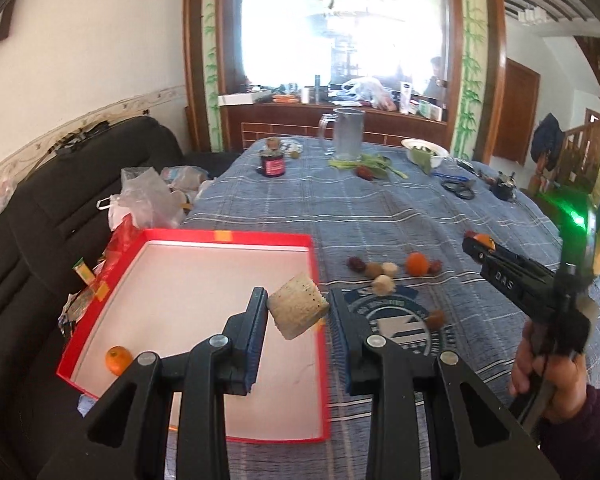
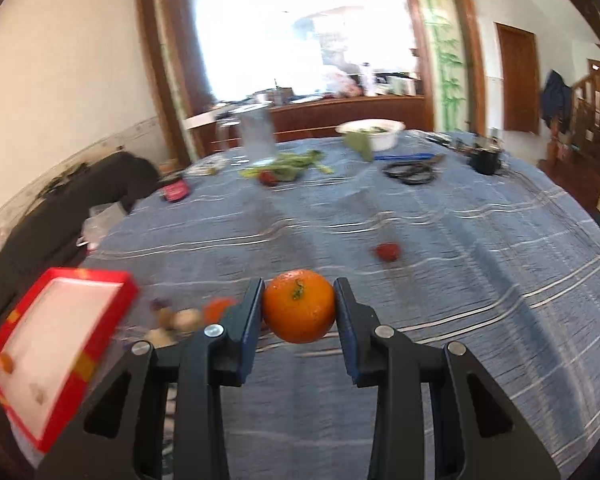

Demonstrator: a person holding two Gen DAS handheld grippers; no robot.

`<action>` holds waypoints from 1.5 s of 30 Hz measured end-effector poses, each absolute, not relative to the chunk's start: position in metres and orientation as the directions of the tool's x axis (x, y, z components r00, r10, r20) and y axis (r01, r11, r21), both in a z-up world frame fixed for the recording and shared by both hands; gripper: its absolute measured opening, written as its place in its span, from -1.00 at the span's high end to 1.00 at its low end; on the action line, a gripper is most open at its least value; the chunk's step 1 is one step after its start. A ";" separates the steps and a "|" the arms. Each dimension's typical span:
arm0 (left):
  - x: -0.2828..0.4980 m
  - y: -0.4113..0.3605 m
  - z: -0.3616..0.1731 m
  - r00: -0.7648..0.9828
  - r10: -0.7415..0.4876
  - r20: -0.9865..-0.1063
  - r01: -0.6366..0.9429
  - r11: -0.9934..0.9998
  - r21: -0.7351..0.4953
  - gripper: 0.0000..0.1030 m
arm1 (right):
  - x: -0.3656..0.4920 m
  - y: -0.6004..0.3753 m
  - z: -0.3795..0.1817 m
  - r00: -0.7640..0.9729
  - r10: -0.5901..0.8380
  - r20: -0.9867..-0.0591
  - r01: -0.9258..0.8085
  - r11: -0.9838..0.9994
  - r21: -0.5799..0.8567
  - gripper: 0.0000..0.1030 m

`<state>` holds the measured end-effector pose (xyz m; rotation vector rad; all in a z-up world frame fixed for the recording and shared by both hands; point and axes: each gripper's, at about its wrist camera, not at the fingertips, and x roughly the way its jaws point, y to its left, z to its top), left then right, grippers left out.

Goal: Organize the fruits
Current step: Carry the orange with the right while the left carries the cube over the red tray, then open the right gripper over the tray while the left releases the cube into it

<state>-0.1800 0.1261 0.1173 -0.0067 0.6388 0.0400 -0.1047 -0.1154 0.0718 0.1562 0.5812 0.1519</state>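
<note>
In the left wrist view, the left tool (image 1: pixel 298 310) holds a pale fruit chunk (image 1: pixel 297 311) over the red tray (image 1: pixel 236 235) on the blue checked desk (image 1: pixel 380 208); a dark sofa (image 1: pixel 80 168) stands left. In the right wrist view, the right tool (image 2: pixel 299 307) grips an orange (image 2: pixel 299 306) above the desk, bright window (image 2: pixel 300 32) far.

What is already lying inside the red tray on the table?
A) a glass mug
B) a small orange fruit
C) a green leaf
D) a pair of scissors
B: in the left wrist view a small orange fruit lies in the near left corner of the red tray, while the scissors, the mug and the leaves sit far off on the tablecloth.
</note>
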 end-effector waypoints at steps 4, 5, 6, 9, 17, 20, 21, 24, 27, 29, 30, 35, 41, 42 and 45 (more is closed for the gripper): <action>-0.181 0.146 0.114 0.800 0.059 -0.597 -0.073 0.997 0.000 0.42 | -0.117 -0.078 0.079 0.804 0.287 -0.521 -0.193 0.954 0.228 0.28; -0.182 0.152 0.112 0.799 0.067 -0.597 -0.085 0.996 -0.001 0.42 | -0.121 -0.067 0.082 0.799 0.305 -0.519 -0.216 0.950 0.225 0.28; -0.183 0.156 0.111 0.798 0.073 -0.598 -0.093 0.996 -0.003 0.42 | -0.124 -0.059 0.083 0.796 0.317 -0.516 -0.234 0.947 0.221 0.28; -0.183 0.171 0.106 0.793 0.090 -0.602 -0.120 0.993 -0.009 0.42 | -0.132 -0.032 0.084 0.777 0.362 -0.515 -0.291 0.932 0.216 0.28; -0.183 0.202 0.092 0.768 0.127 -0.627 -0.179 0.984 -0.020 0.42 | -0.142 0.004 0.076 0.731 0.408 -0.547 -0.346 0.913 0.217 0.28; -0.184 0.208 0.090 0.764 0.133 -0.631 -0.187 0.982 -0.020 0.42 | -0.148 0.017 0.075 0.722 0.416 -0.552 -0.366 0.908 0.205 0.28; -0.185 0.209 0.090 0.764 0.133 -0.632 -0.189 0.982 -0.022 0.42 | -0.149 0.021 0.074 0.719 0.421 -0.554 -0.373 0.905 0.204 0.28; -0.186 0.214 0.089 0.764 0.140 -0.630 -0.198 0.980 -0.022 0.42 | -0.154 0.033 0.071 0.713 0.426 -0.557 -0.390 0.901 0.189 0.28; -0.186 0.218 0.088 0.762 0.143 -0.632 -0.207 0.978 -0.028 0.42 | -0.154 0.039 0.068 0.699 0.435 -0.568 -0.400 0.896 0.195 0.28; -0.186 0.221 0.086 0.759 0.148 -0.634 -0.214 0.976 -0.028 0.42 | -0.154 0.043 0.067 0.692 0.439 -0.573 -0.405 0.893 0.195 0.28; -0.186 0.223 0.086 0.758 0.148 -0.635 -0.215 0.976 -0.029 0.42 | -0.155 0.046 0.066 0.690 0.440 -0.574 -0.410 0.892 0.191 0.28; -0.186 0.229 0.083 0.754 0.152 -0.639 -0.225 0.974 -0.034 0.42 | -0.159 0.055 0.065 0.684 0.445 -0.577 -0.426 0.887 0.179 0.28; -0.186 0.238 0.082 0.752 0.160 -0.640 -0.240 0.970 -0.039 0.42 | -0.160 0.066 0.063 0.677 0.447 -0.585 -0.438 0.883 0.167 0.28; -0.186 0.239 0.082 0.751 0.160 -0.641 -0.242 0.969 -0.041 0.42 | -0.159 0.068 0.062 0.673 0.448 -0.588 -0.442 0.881 0.166 0.28; -0.186 0.244 0.079 0.747 0.166 -0.644 -0.250 0.968 -0.040 0.42 | -0.160 0.074 0.062 0.670 0.450 -0.591 -0.451 0.879 0.158 0.28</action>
